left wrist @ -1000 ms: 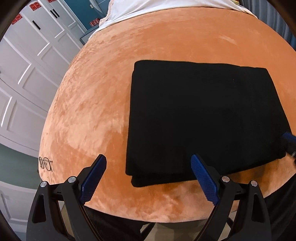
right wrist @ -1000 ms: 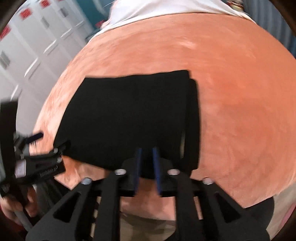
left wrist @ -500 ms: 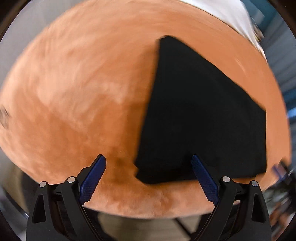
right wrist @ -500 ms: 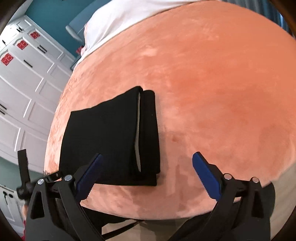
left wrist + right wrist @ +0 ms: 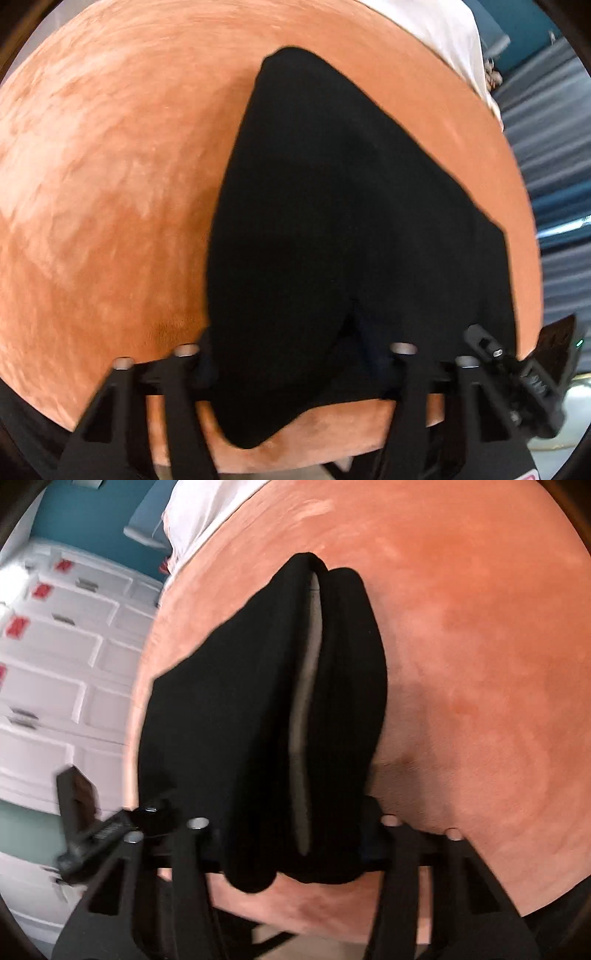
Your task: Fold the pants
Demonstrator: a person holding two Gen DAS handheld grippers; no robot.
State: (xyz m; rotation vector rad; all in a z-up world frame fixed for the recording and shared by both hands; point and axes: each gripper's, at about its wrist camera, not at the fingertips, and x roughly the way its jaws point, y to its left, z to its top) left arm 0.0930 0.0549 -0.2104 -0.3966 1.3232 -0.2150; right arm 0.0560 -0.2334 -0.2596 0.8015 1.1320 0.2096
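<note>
Pants [image 5: 351, 240] cover both claws' fingertips; grip state unreadable, frames blurred.

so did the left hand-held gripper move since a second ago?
Yes. The left hand-held gripper went forward onto the black pants near edge, over the orange cushion.

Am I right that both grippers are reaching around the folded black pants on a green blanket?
Not quite: the blanket is orange, not green, as the left wrist view shows. Both the left gripper and right gripper do reach around the folded black pants.
</note>
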